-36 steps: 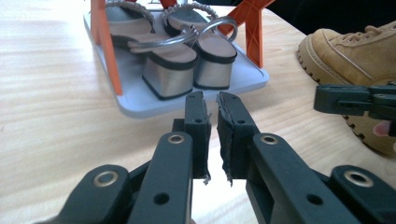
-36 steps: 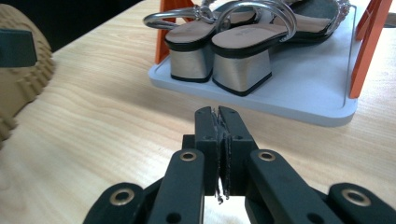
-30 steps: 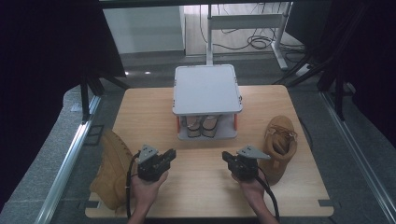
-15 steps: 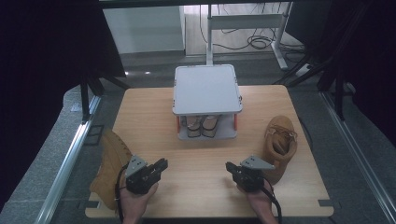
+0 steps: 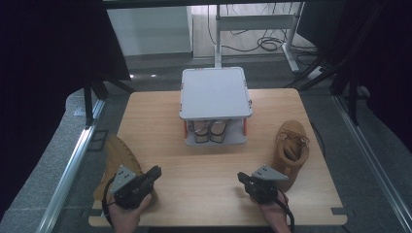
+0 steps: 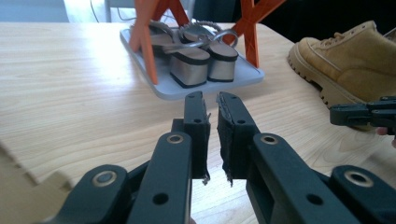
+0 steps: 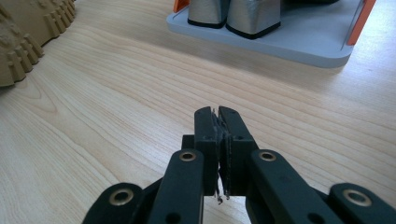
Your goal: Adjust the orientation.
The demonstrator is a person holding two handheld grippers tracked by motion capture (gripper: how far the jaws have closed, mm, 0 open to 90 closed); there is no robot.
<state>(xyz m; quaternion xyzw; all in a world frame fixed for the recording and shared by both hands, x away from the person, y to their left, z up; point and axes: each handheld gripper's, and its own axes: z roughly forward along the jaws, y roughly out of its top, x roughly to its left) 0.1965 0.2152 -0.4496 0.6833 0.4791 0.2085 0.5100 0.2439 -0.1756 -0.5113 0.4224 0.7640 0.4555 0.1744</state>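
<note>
Two tan boots sit on the wooden table [image 5: 214, 170], and from the high view the landmark is the grey shoe rack [image 5: 215, 92] in the middle. One boot [image 5: 290, 148] stands right of the rack; the other boot [image 5: 116, 162] lies on its side near the table's front left corner, toe over the edge. The left gripper [image 5: 154, 172] hovers just beside that tipped boot, and the right gripper [image 5: 241, 177] hangs just inside the right one, both near the front edge and holding nothing.

Left gripper view: its jaws stand a narrow slit apart, nothing between them. Ahead is the rack's lower tray with a pair of block-heeled sandals [image 6: 198, 58] between orange posts.

Right gripper view: jaws pressed together, empty, low over bare wood, rack tray [image 7: 280, 44] ahead.

My worry: that left boot is already hanging off the corner, so a clumsy nudge with near-closed jaws could push it off. Also the bottom shelf is taken by the sandals, so only the rack's top looks free.
</note>
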